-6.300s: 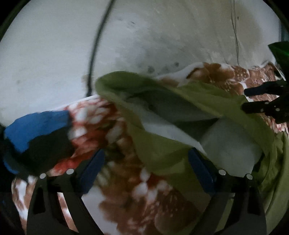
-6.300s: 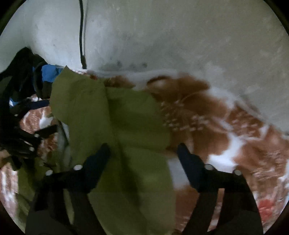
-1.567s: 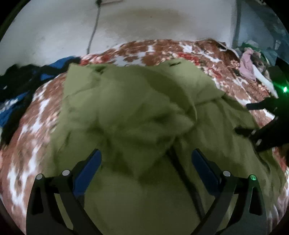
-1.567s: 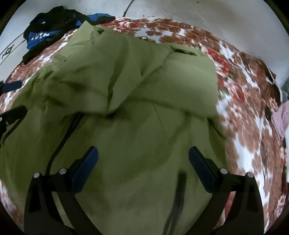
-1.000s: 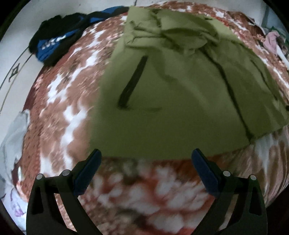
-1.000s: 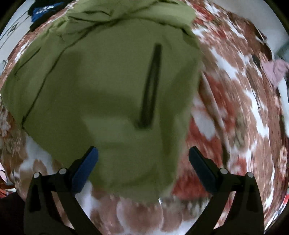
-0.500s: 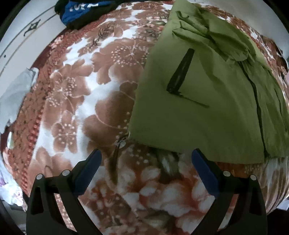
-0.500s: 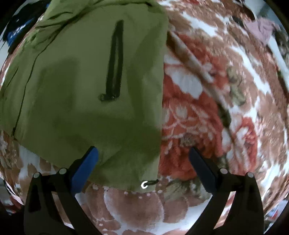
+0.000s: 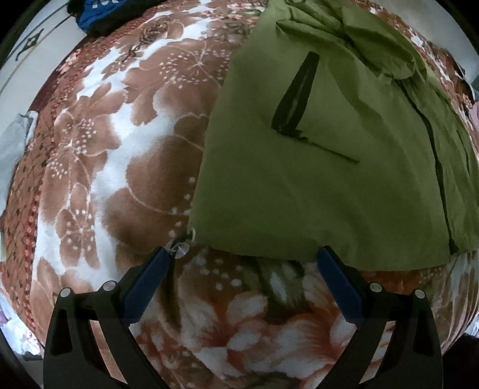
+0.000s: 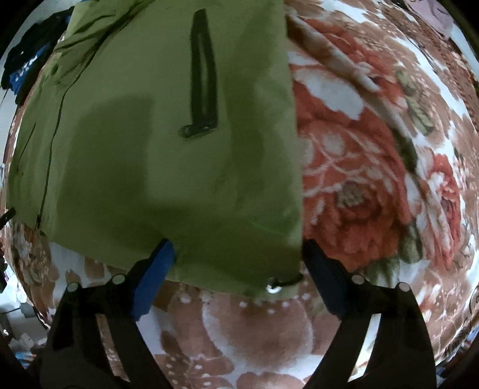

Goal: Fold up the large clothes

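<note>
An olive green jacket (image 9: 329, 167) lies spread flat on a brown floral blanket (image 9: 119, 155), with black zipped pockets and a centre zip. It also shows in the right wrist view (image 10: 155, 155). My left gripper (image 9: 244, 263) is open at the jacket's lower left hem corner, beside a drawstring toggle (image 9: 181, 250). My right gripper (image 10: 236, 254) is open at the lower right hem corner, over a toggle (image 10: 272, 288). Neither holds cloth.
A dark blue and black garment (image 9: 101, 15) lies at the blanket's far left; it also shows in the right wrist view (image 10: 21, 68). Pale cloth (image 9: 15, 140) lies past the left edge. The blanket (image 10: 374, 149) stretches bare to the right.
Both grippers have drawn back from over the jacket toward its bottom hem and lowered closer. The jacket now lies flat and still.
</note>
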{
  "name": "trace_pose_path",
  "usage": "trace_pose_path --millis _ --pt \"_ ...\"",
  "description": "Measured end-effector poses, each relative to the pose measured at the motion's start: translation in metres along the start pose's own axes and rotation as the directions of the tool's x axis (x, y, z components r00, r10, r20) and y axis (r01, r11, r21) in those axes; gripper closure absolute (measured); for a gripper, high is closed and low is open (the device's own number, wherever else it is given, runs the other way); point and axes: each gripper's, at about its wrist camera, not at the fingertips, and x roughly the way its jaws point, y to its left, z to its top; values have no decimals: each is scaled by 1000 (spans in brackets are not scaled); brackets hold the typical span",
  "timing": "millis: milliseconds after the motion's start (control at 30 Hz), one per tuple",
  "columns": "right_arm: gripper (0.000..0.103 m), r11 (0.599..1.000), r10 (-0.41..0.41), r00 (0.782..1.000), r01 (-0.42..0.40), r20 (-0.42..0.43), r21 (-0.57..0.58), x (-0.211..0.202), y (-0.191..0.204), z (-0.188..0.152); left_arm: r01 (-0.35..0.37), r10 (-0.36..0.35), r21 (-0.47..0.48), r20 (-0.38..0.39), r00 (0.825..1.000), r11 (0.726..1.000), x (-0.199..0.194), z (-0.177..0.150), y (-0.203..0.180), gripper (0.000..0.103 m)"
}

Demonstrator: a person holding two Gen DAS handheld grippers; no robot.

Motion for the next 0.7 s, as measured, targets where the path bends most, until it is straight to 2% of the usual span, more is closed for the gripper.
trace_pose_path --millis 100,233,300,367,467,533,600,667,700 --pt "25 1000 -7 1000 7 -7 -31 -1 10 1 45 -45 -40 -2 999 998 -1 6 4 5" --pt "33 999 30 999 -30 -17 -45 -8 19 6 76 -74 -51 45 996 996 -7 18 9 5" --pt "33 997 43 999 -44 -28 -57 -8 20 9 129 -125 -85 52 991 988 -5 23 15 5" --pt "34 995 21 999 -25 -44 -97 -3 22 15 170 -166 -105 47 985 980 -1 26 17 6" --pt "34 994 28 998 -33 -55 -103 6 25 19 202 -199 -72 48 979 977 0 29 9 7" --pt "30 995 48 997 -53 -62 -87 11 23 23 224 -221 -41 56 974 974 -5 30 0 8" --pt "25 995 79 995 -82 -63 -59 14 17 30 257 -257 -2 32 966 966 -6 31 -9 24" --pt "26 994 97 994 -99 -57 -39 12 17 39 267 -268 33 11 963 963 -5 33 -15 52" --pt "30 994 103 993 -106 -57 -40 11 18 42 261 -261 48 0 965 964 -4 34 -18 53"
